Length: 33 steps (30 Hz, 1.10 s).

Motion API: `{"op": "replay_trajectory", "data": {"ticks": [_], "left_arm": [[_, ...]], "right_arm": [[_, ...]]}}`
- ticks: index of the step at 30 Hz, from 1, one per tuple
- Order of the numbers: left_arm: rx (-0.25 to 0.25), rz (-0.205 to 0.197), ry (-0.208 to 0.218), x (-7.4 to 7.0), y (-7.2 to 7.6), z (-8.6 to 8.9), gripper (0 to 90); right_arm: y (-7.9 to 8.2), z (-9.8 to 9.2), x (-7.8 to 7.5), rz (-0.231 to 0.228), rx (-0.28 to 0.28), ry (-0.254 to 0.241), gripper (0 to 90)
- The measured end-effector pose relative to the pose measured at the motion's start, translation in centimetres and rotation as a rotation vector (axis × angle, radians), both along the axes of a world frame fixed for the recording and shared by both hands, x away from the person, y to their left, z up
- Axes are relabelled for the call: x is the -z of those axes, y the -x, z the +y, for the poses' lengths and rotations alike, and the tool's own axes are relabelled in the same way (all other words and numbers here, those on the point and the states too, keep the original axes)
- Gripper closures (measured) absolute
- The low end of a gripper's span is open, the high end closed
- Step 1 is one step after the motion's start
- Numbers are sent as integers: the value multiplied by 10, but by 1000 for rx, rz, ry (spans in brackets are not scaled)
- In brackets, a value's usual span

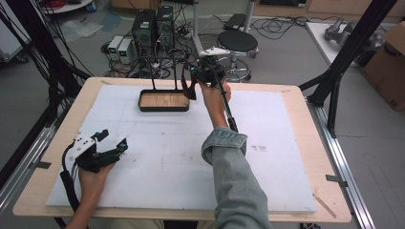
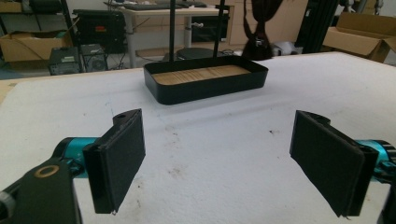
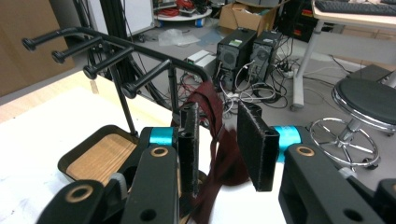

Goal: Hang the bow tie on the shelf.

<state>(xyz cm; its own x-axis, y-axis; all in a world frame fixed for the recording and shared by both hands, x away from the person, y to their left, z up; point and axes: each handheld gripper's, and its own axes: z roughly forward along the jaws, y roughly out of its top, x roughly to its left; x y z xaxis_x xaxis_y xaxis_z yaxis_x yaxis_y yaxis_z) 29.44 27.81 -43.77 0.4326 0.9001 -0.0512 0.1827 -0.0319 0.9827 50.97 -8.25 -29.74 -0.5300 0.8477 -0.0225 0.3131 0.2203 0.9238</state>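
Observation:
A black stand holds a wood-floored tray [image 1: 162, 108] and a rack of hook arms [image 3: 93, 51] on thin posts, at the far middle of the white board. A dark red strap [image 3: 209, 105] hangs from the rack's near end and down past the tray's right end [image 1: 191, 89]. My right gripper [image 3: 219, 149] is raised at the rack [image 1: 196, 76]. The strap runs down the gap between its jaws, which stand apart and do not pinch it. My left gripper [image 1: 112, 142] rests at the board's near left, wide open and holding nothing [image 2: 217, 158]. The tray [image 2: 205, 86] is ahead of it.
The white board [image 1: 286, 157] lies on a wooden table [image 1: 305, 102]. Black frame posts [image 1: 351, 43] stand at the right and left edges. Behind the table are a round stool [image 1: 237, 42], computer towers [image 1: 153, 28] and tangled cables on the floor.

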Motion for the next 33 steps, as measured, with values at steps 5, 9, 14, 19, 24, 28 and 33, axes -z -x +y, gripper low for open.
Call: {"op": "replay_trajectory", "data": {"ticks": [5,9,14,19,24,28,33], "left_arm": [[1,1,0,0,0,0,183],[-1,0,1,0,0,0,183],[-1,-1,-5,0,0,-1,183],[-4,1,-2,0,0,-1,183],[-4,-2,-3,0,0,-2,183],[-4,-1,-2,0,0,-2,183],[-3,-1,-12,0,0,-2,183]], "right_arm": [[4,-4,-6,-18,-4,-9,650],[10,-9,-13,-34,-7,-21,605],[19,-17,-22,-52,-20,-45,560],[29,-31,-31,-72,-28,-62,485],[41,-46,-39,-102,-38,-86,427],[50,-58,-43,-132,-39,-113,356],[62,-73,-45,-142,-32,-137,280]]}}
